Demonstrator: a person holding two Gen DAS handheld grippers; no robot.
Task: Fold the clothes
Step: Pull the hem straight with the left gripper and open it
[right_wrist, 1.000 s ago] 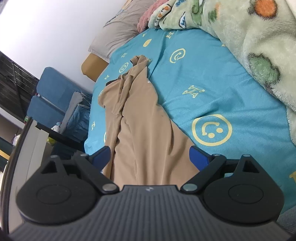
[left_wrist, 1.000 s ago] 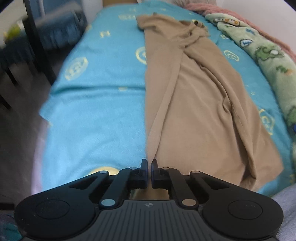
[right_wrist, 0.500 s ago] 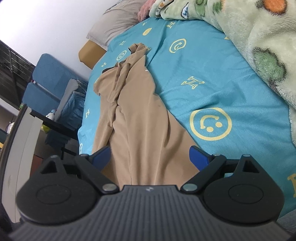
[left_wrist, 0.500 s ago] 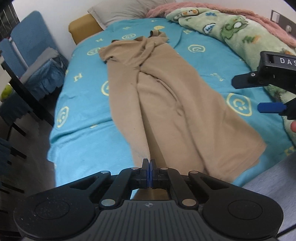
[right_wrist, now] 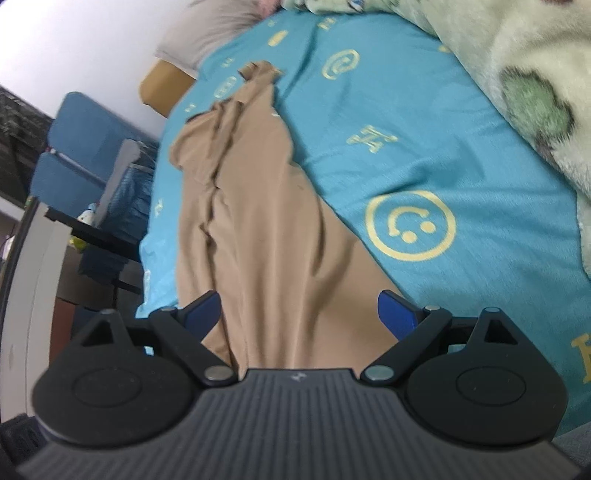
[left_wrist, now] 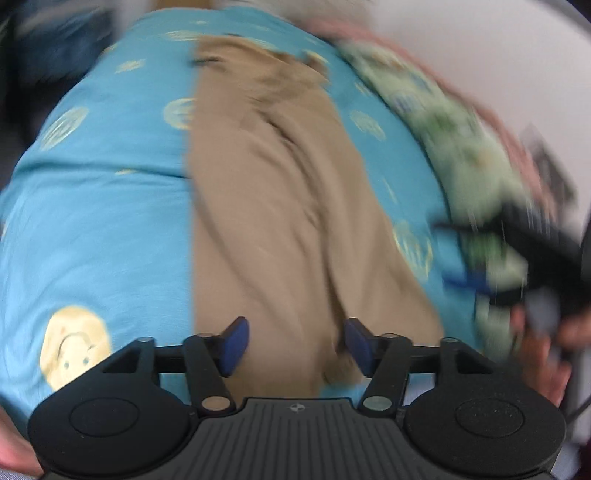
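Note:
A tan garment [left_wrist: 280, 206] lies lengthwise on the blue bed sheet [left_wrist: 96, 229], wrinkled at its far end. My left gripper [left_wrist: 293, 345] is open and empty just above the garment's near hem; this view is motion-blurred. My right gripper [right_wrist: 301, 314] is open and empty over the near end of the same garment [right_wrist: 258, 229]. The right gripper also shows blurred at the right edge of the left wrist view [left_wrist: 491, 273].
The sheet [right_wrist: 424, 155] has yellow smiley prints. A green fleece blanket [right_wrist: 517, 74] lies along the right side of the bed. A grey pillow [right_wrist: 210, 33] is at the head. A blue chair [right_wrist: 85, 147] and a dark desk [right_wrist: 88, 236] stand left of the bed.
My left gripper has opened and let go of the garment's hem, and its view has swung fast. The right gripper stays open and has shifted slightly.

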